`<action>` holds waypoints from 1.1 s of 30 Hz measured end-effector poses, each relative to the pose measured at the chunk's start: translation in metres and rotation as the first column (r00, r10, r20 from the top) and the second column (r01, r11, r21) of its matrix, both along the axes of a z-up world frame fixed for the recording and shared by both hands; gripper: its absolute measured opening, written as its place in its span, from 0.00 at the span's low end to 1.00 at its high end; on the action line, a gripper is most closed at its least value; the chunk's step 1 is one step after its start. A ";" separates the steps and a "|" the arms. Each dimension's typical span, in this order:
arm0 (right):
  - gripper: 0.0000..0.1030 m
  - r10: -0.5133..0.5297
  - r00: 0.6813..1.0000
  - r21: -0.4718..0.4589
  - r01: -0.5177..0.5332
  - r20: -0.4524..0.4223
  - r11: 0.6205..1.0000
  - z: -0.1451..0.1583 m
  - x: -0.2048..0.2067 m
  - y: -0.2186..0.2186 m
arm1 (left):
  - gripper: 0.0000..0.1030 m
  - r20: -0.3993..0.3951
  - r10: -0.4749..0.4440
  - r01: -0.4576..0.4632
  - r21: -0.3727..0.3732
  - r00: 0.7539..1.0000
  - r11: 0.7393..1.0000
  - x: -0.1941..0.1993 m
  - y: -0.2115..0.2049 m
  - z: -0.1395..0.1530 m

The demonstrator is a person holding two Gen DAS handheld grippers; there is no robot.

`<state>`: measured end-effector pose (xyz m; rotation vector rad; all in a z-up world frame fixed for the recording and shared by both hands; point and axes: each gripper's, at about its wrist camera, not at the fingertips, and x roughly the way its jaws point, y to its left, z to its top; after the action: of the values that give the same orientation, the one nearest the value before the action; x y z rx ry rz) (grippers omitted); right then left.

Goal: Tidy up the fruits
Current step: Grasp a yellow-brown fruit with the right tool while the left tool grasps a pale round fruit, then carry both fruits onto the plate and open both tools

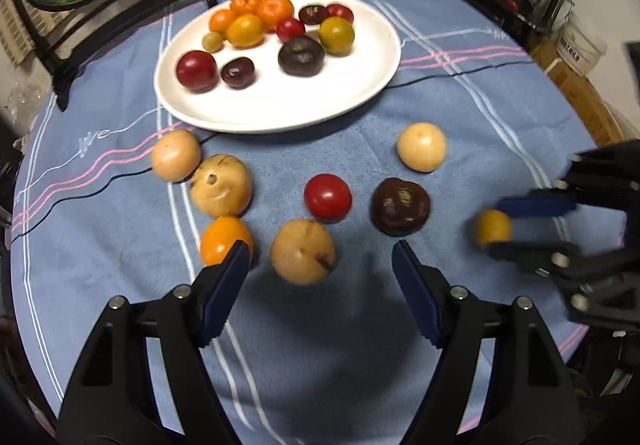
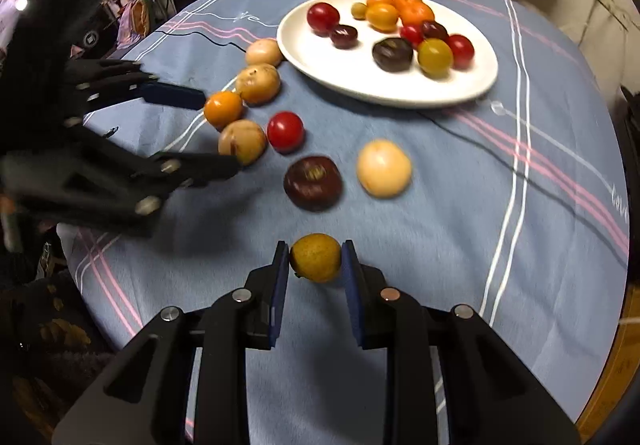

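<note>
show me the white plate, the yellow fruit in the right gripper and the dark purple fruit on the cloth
white plate [image 1: 280, 101]: left wrist view, bare front of its surface
yellow fruit [image 2: 316, 257]: right wrist view, middle of its skin
dark purple fruit [image 1: 400, 207]: left wrist view, centre of its top

Both wrist views look down-forward along fingers [image 1: 224, 285], close over table [image 1: 460, 105]; shared: white plate [image 2: 472, 85], loose fruits.
</note>
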<state>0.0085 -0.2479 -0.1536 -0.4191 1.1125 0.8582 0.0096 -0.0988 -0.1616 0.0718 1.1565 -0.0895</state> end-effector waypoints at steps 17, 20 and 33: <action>0.26 -0.066 0.998 0.104 0.064 0.014 0.992 0.020 0.011 0.007 | 0.38 0.061 0.063 -0.056 -0.104 0.996 0.993 -0.013 0.047 0.036; 0.26 -0.076 0.996 0.155 0.068 0.051 0.986 0.043 0.017 0.013 | 0.38 0.121 0.086 -0.078 -0.073 0.989 0.994 -0.007 0.051 0.061; 0.26 -0.167 0.973 0.388 0.094 0.157 0.917 0.143 0.059 0.027 | 0.39 0.296 0.113 -0.116 -0.006 0.948 0.993 0.037 0.042 0.141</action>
<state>0.0671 -0.2210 -0.0110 -0.0972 0.7670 0.8723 0.0467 -0.0571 -0.0204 0.0266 0.8584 0.0309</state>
